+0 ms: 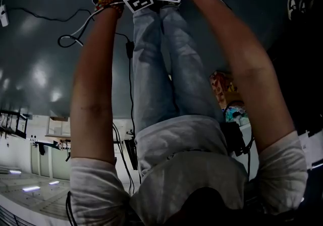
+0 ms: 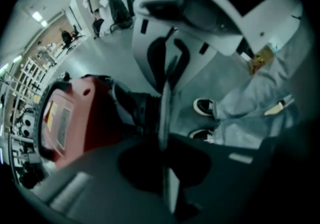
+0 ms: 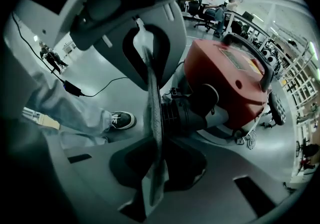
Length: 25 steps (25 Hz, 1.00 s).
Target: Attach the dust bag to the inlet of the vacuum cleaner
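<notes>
two pairs were clamped on the dust bag [image 3: 153, 93]: the left tongs [image 2: 164, 118] and the right tongs [image 3: 152, 123] each had their jaws closed on the thin grey sheet, seen edge-on. the bag hung just beside the red vacuum cleaner [image 3: 235, 73], in front of its black ribbed inlet [image 3: 187, 110]; whether they touched could not be told. a dark shoe [image 3: 122, 119] stood on the floor [image 3: 95, 75] near the vacuum cleaner, beyond the bag.

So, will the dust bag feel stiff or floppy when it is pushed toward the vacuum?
Probably light: the dust bag is a thin sheet, seen edge-on. It runs nearly straight between the left gripper and right gripper, so likely rather stiff there. Its fibrous-looking face may resist slipping.
</notes>
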Each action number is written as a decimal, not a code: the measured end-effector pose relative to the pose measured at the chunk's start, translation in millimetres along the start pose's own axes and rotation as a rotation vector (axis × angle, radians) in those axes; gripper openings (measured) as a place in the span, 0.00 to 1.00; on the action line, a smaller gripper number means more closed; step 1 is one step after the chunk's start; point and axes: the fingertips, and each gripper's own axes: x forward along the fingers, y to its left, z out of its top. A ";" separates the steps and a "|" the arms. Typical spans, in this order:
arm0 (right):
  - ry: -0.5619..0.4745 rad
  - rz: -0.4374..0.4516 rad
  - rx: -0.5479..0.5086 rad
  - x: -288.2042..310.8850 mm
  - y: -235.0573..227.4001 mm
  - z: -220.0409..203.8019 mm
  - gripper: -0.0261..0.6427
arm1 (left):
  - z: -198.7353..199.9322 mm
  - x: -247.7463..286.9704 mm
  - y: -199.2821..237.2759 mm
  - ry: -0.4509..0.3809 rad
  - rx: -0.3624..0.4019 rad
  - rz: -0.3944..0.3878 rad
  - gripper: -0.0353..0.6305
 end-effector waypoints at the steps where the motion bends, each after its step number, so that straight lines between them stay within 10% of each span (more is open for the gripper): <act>1: 0.004 0.005 0.010 0.6 0.1 -4.0 0.09 | 4.9 -3.9 1.4 -0.009 0.028 0.008 0.08; 15: -0.019 0.001 -0.062 -4.8 -3.2 2.2 0.09 | 2.3 2.7 1.8 -0.065 -0.085 -0.066 0.18; 25: -0.031 -0.018 -0.136 -9.0 -4.9 9.1 0.09 | 0.3 14.5 -1.5 -0.031 -0.081 -0.124 0.09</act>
